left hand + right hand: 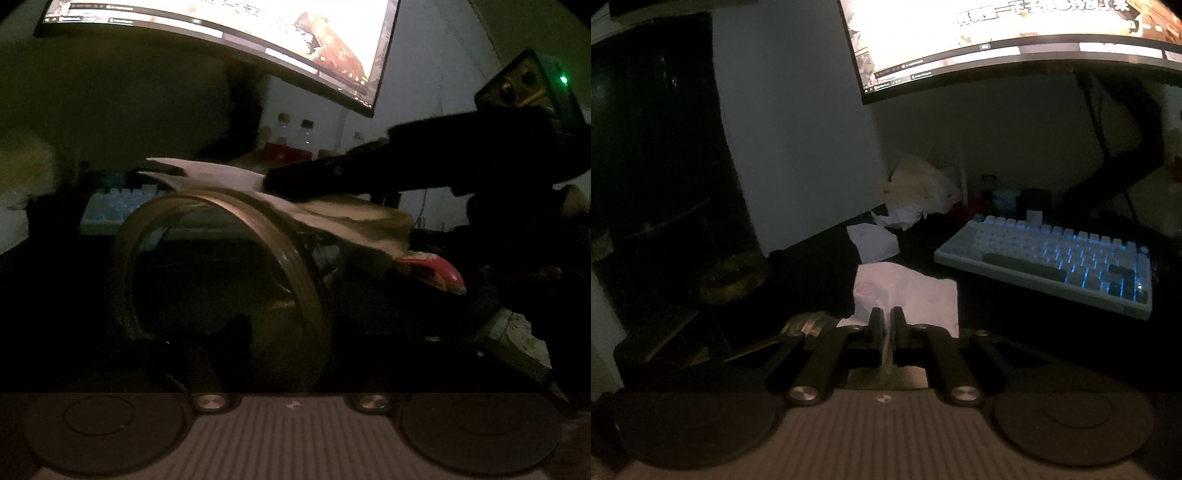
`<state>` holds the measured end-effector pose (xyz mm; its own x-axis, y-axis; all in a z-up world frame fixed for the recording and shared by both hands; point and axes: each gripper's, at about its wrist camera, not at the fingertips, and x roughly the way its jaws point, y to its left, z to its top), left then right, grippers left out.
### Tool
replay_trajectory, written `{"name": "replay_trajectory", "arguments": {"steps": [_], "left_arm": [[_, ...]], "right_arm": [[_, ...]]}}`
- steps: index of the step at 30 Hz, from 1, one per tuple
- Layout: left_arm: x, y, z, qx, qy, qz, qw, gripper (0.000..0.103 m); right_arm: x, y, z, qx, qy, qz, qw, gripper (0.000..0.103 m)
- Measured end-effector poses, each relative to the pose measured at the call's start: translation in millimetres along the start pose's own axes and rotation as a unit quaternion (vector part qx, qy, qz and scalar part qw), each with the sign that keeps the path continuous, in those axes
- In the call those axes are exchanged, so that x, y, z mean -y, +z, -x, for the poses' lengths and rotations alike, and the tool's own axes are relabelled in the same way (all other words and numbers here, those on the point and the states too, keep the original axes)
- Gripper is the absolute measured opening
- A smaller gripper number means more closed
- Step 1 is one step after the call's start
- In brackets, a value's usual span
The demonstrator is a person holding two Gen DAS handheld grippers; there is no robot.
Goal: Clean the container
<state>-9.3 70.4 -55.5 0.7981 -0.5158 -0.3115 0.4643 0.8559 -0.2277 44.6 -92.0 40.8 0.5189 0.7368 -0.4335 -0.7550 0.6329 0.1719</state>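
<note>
White tissue [908, 295] is pinched between the two clenched fingers [875, 325] of the right gripper [886, 314]. Only the left wrist view shows where that grip sits: the right gripper [284, 179] reaches in from the right and lays the tissue [229, 173] over the top rim of the one clear round container [310, 295], which stands close before the left camera. The left gripper's own fingers are lost in the dark, so I cannot tell their state. Farther out are one backlit keyboard [1052, 258], one lit monitor [997, 29] and, in the left view alone, two small bottles [284, 129]. The right view alone shows two more crumpled tissues [875, 243] on the dark desk [1015, 332].
</note>
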Motion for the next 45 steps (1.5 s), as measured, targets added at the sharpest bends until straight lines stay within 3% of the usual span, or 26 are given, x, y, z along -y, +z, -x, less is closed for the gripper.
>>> {"name": "replay_trajectory", "arguments": {"steps": [4, 8, 12, 15, 19, 34, 37, 39, 40, 43, 45], "left_arm": [[6, 3, 7, 0.029, -0.008, -0.003, 0.9995, 0.005], [1, 10, 18, 0.066, -0.033, 0.030, 0.9968, 0.004], [-4, 14, 21, 0.062, -0.044, 0.041, 0.9962, 0.005], [5, 11, 21, 0.050, -0.024, 0.003, 0.9985, 0.007], [15, -1, 23, 0.029, -0.010, -0.040, 0.9987, 0.049], [-12, -8, 17, 0.019, 0.024, 0.009, 0.9995, 0.049], [-15, -8, 17, 0.023, 0.027, 0.007, 0.9994, 0.049], [-16, -8, 18, 0.026, 0.029, 0.006, 0.9992, 0.042], [-17, -7, 19, 0.029, 0.030, 0.009, 0.9991, 0.033], [-22, -6, 22, 0.050, 0.028, 0.026, 0.9980, 0.013], [-23, -4, 26, 0.072, 0.013, 0.038, 0.9966, 0.007]], "right_arm": [[1, -3, 5, 0.007, 0.000, -0.006, 1.000, 0.006], [5, -5, 13, 0.020, -0.006, -0.016, 1.000, 0.006], [5, -7, 13, 0.013, 0.003, -0.019, 1.000, 0.006], [4, -7, 8, 0.006, 0.011, -0.017, 1.000, 0.006], [7, -4, 2, 0.006, 0.006, -0.015, 1.000, 0.006], [-17, -3, -14, -0.005, 0.044, 0.016, 0.999, 0.006], [0, -1, -16, -0.003, 0.020, -0.004, 1.000, 0.006], [15, 0, -19, 0.001, -0.010, -0.022, 1.000, 0.006], [19, 1, -21, 0.001, -0.021, -0.029, 0.999, 0.006], [22, 2, -23, 0.003, -0.030, -0.033, 0.999, 0.006], [19, 2, -23, 0.004, -0.026, -0.029, 0.999, 0.006]]}}
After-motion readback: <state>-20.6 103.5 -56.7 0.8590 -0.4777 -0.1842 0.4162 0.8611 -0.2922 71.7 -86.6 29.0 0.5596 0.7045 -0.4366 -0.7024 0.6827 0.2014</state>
